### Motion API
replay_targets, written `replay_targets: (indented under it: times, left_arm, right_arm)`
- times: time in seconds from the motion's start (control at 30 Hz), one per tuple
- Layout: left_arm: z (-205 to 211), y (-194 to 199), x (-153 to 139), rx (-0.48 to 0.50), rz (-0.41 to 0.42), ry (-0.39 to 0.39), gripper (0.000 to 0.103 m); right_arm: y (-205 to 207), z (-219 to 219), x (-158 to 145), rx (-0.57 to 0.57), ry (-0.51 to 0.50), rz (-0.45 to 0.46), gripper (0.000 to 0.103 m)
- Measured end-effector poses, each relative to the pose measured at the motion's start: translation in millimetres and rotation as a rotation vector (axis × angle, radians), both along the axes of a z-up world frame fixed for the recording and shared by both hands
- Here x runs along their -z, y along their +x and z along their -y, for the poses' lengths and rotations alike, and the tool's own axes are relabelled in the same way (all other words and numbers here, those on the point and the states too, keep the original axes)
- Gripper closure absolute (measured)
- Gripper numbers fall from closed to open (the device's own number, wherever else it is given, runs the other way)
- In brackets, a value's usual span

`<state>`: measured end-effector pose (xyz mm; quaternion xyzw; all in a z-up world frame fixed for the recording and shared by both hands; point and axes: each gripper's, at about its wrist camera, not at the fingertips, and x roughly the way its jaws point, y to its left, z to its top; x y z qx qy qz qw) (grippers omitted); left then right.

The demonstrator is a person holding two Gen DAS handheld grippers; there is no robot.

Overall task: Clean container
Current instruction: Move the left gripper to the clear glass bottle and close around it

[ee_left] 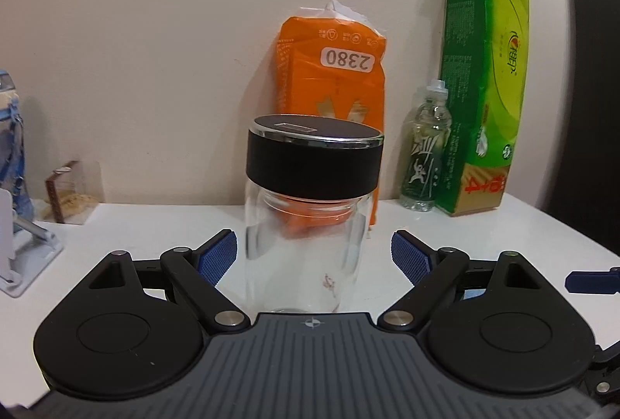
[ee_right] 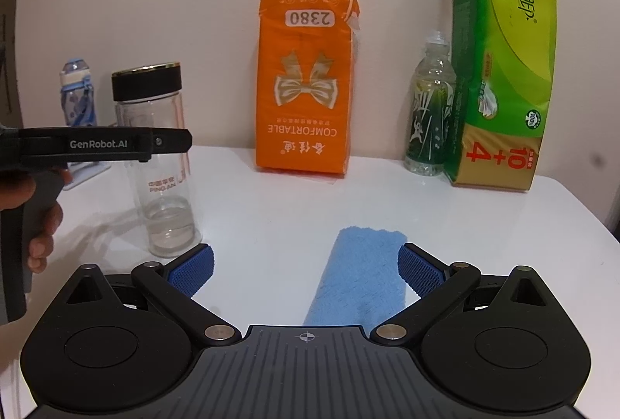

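A clear glass jar (ee_left: 306,244) with a black lid (ee_left: 313,159) stands upright on the white table. My left gripper (ee_left: 314,256) is open with the jar between its blue pads, not touching. In the right wrist view the same jar (ee_right: 162,167) stands at the left with the left gripper (ee_right: 104,145) around it. A folded blue cloth (ee_right: 360,279) lies on the table between the pads of my open right gripper (ee_right: 306,269), toward its right pad.
An orange tissue pack (ee_right: 306,89), a small plastic bottle (ee_right: 430,109) and a green tissue package (ee_right: 503,50) stand along the wall. A blue-patterned bottle (ee_right: 77,97) is at the far left. The white table's (ee_right: 503,225) edge curves at the right.
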<state>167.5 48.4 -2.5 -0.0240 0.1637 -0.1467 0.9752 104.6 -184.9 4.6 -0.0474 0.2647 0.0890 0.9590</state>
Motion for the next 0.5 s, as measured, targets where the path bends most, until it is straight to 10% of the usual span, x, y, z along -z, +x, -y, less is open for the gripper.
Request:
replay_targets:
  times: [0.5]
  left_arm:
    - [5.8,10.0,1.5,-0.004,0.003,0.034,0.009]
  right_arm:
    - [17.4,4.1,2.3,0.020,-0.003,-0.012,0.000]
